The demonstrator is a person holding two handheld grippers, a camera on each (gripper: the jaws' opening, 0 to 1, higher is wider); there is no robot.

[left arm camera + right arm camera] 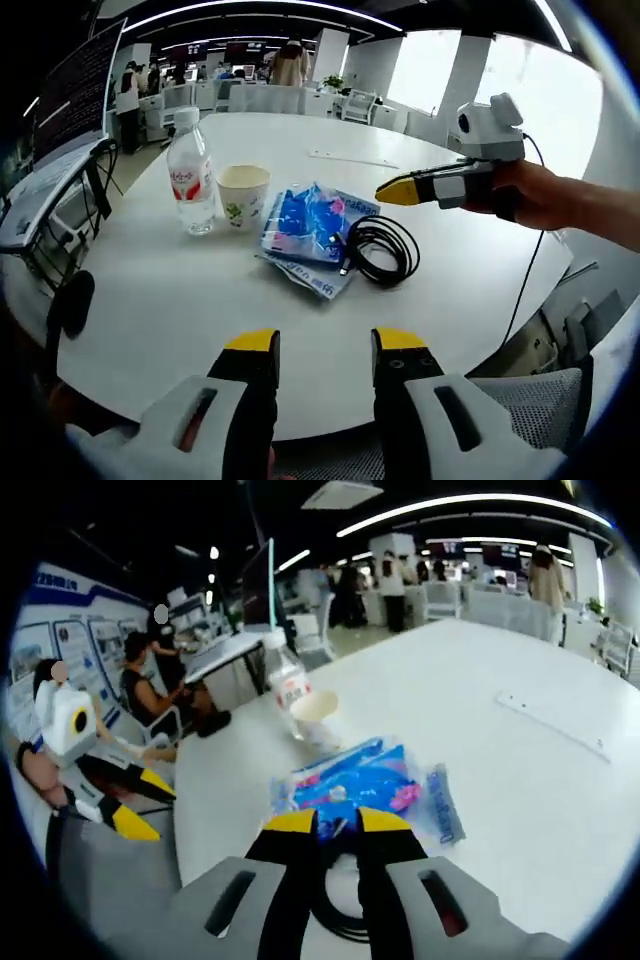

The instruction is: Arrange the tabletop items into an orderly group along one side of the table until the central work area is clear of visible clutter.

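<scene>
The right gripper (337, 821), jaws slightly parted and empty, hangs over the coiled black cable (380, 247), at 3 o'clock of the blue plastic packets (312, 225). The left gripper (326, 342) waits open, empty. Next, I judge: grip the cable.

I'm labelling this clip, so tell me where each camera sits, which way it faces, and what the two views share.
Left gripper view: rides the left tool, held back at the table edge, facing across it; own jaws open, right tool and a hand entering.
Right gripper view: rides the right tool, low over the cable, facing the packets; left tool at left.
Shared: bottle, cup, packets, cable.
</scene>
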